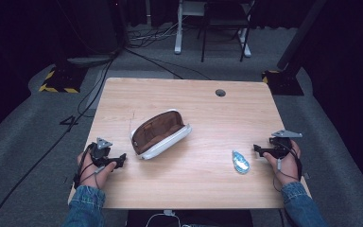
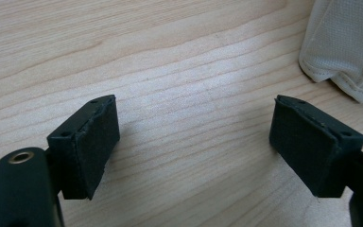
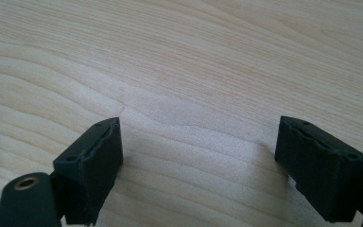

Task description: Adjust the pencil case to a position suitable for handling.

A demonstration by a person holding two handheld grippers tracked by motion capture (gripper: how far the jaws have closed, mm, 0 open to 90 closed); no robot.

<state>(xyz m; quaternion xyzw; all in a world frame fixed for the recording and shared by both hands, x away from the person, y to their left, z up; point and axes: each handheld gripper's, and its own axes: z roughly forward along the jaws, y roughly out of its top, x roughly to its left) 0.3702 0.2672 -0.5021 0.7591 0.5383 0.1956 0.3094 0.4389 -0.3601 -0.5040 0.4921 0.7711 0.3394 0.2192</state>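
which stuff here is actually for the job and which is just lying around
Likely for the job (none stated, so a guess):
- open pouch, brown inside, on the table
- small shiny blue packet
- left tool and right tool, both open, nothing held

Just lying about:
- floor cables
- chair beyond the table

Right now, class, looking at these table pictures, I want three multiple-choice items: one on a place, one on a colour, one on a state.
1. Where does the small blue packet lie?
A. inside the pouch
B. on the table near the right gripper
C. on the floor

2. What colour is the inside of the pouch?
A. brown
B. green
C. red

3. How do the left gripper's jaws stand?
A. shut on the pouch
B. shut on nothing
C. open, holding nothing

Answers: 1 B, it sits on the wood just left of that gripper. 2 A, the open mouth shows a brown lining. 3 C, bare table shows between them.
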